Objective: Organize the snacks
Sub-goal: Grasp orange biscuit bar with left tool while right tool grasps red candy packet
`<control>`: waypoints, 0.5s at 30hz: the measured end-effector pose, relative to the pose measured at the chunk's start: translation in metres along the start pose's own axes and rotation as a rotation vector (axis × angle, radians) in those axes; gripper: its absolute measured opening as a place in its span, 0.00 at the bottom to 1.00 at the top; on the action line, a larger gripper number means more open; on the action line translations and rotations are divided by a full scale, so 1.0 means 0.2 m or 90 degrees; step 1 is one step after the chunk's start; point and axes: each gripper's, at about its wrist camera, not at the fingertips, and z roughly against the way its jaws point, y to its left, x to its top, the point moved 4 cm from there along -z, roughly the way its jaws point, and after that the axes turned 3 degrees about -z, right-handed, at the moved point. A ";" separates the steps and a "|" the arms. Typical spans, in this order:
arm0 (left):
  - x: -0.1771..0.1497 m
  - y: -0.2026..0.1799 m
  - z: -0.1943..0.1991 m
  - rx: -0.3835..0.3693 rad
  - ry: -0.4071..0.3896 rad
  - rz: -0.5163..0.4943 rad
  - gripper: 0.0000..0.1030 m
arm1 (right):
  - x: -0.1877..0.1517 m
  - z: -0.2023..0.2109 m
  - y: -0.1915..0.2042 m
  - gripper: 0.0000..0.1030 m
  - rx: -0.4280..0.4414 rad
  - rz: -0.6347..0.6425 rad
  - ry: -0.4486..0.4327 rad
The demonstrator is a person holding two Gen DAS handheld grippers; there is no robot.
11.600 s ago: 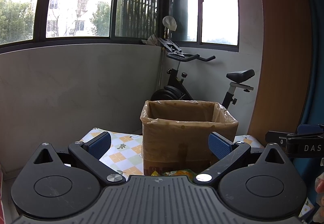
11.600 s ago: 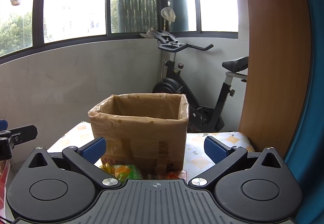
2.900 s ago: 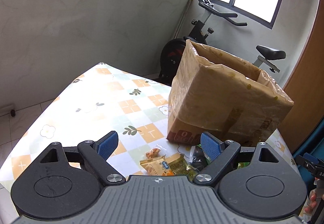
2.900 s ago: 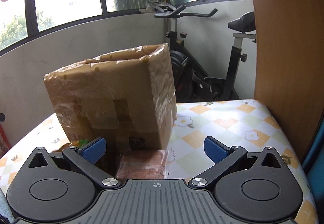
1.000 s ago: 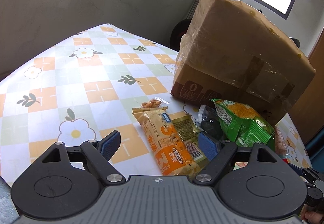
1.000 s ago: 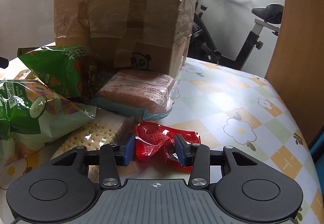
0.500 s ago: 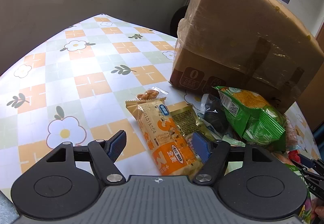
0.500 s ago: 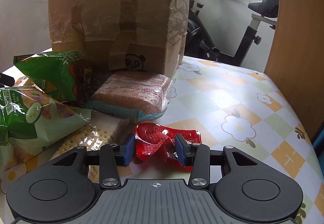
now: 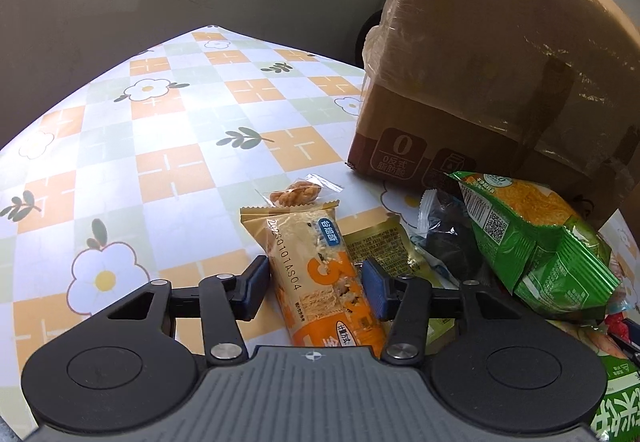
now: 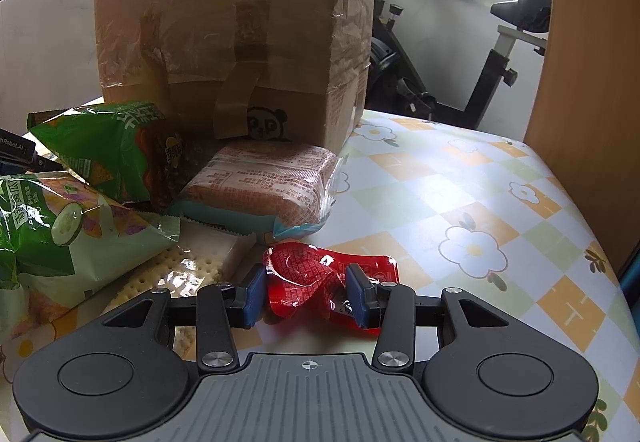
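Note:
An orange and gold snack bar (image 9: 316, 254) lies lengthwise on the flowered tablecloth (image 9: 160, 122). My left gripper (image 9: 316, 290) straddles it, and its jaws are closing, with the blue pads close beside the wrapper's edges. In the right wrist view my right gripper (image 10: 306, 294) is shut on a crumpled red packet (image 10: 304, 274) that rests on the table. The tall taped cardboard box (image 9: 480, 82) stands behind the snacks; the same box (image 10: 240, 42) fills the right wrist view. Its opening is out of sight.
Beside the bar lie a small clear-wrapped snack (image 9: 298, 194), a gold packet (image 9: 380, 242), a dark packet (image 9: 448, 238) and a green chips bag (image 9: 536, 242). A cucumber bag (image 10: 60, 234), pink pack (image 10: 264, 182) and crackers (image 10: 188, 270) crowd the right gripper's left. An exercise bike (image 10: 460, 62) and wooden panel (image 10: 592, 82) stand beyond.
My left gripper came forward and down over the orange bar, and its jaws narrowed from wide apart to close around it. The right gripper stayed put, gripping the red packet.

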 end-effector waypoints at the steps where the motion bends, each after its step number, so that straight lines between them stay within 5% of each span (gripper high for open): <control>1: -0.01 0.02 0.01 -0.004 -0.004 0.011 0.49 | 0.00 0.00 0.00 0.39 0.000 0.000 0.000; 15: -0.05 0.04 0.12 0.017 -0.028 0.017 0.43 | 0.00 0.02 -0.01 0.38 0.001 -0.011 -0.013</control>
